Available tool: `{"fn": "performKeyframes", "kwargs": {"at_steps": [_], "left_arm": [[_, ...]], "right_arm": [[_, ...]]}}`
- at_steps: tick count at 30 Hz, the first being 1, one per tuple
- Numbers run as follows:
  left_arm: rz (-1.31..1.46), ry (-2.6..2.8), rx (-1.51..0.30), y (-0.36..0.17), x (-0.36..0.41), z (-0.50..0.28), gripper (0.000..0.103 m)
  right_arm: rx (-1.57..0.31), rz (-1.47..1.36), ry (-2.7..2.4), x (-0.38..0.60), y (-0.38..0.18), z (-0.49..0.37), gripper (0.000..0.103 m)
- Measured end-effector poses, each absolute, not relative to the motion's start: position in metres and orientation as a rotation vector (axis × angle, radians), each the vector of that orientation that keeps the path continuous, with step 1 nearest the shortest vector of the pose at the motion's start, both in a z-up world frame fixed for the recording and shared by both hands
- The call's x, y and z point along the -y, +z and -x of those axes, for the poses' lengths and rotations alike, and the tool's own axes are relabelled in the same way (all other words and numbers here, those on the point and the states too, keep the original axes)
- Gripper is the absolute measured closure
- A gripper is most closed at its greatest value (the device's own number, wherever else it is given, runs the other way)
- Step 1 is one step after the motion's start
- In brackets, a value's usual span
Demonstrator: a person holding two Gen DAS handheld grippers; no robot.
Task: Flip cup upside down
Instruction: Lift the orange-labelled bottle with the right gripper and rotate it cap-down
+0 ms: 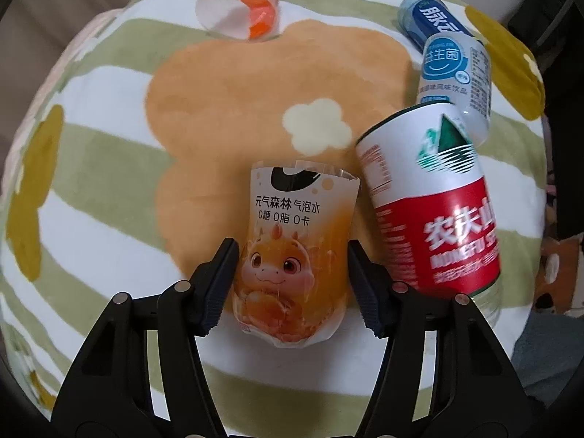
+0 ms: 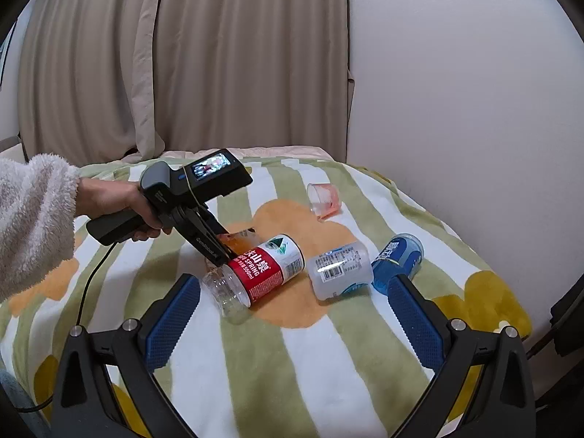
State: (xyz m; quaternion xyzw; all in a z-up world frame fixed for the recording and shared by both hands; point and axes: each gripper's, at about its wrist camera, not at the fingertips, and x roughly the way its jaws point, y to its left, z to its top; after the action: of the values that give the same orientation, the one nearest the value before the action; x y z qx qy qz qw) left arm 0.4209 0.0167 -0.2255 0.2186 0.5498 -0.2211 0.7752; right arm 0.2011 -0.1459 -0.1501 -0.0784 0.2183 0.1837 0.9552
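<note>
Left claw [image 1: 290, 277] clamped on the orange cup [image 1: 292, 255] — right claw [image 2: 292, 314] wide open, holding nothing.

We see the orange cup lying on the striped blanket [image 1: 109, 138], near the middle of the bed, with the left claw's pads pressed against both its sides. Just to its right lies the red cup [image 1: 427, 204], touching it; farther right lie a white cup [image 1: 456, 84] and a blue cup [image 1: 430, 18], with a pink cup [image 1: 237, 11] on its side at the far left. In the right wrist view a hand [image 2: 109, 200] in a fluffy sleeve [image 2: 33, 219] holds the left claw — ours hovers above the near blanket.
</note>
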Motion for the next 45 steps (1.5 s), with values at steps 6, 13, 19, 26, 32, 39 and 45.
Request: {"fn": "performKeyframes", "kwargs": {"at_steps": [6, 13, 19, 26, 32, 39, 45], "left_arm": [[-0.439, -0.445, -1.140, -0.193, -0.035, -0.391, 0.047], [-0.508, -0.517, -1.095, -0.152, -0.030, -0.295, 0.047], [-0.577, -0.601, -1.150, -0.178, -0.010, -0.222, 0.047], [-0.648, -0.584, -1.204, -0.225, 0.007, -0.200, 0.046], [-0.655, -0.561, -1.148, -0.227, 0.010, -0.195, 0.045], [-0.589, -0.501, -1.107, -0.218, -0.002, -0.186, 0.023], [-0.542, -0.467, -1.068, -0.212, -0.007, -0.183, 0.009]], "right_arm": [[-0.435, 0.145, 0.386, 0.146, -0.142, -0.194, 0.000], [-0.400, 0.134, 0.404, 0.150, -0.120, -0.170, 0.000], [-0.404, 0.139, 0.430, 0.146, -0.109, -0.145, 0.000], [-0.425, 0.172, 0.452, 0.137, -0.112, -0.128, 0.000], [-0.447, 0.205, 0.466, 0.135, -0.117, -0.120, 0.000], [-0.493, 0.299, 0.530, 0.126, -0.127, -0.128, 0.000], [-0.534, 0.399, 0.632, 0.115, -0.133, -0.139, 0.001]]}}
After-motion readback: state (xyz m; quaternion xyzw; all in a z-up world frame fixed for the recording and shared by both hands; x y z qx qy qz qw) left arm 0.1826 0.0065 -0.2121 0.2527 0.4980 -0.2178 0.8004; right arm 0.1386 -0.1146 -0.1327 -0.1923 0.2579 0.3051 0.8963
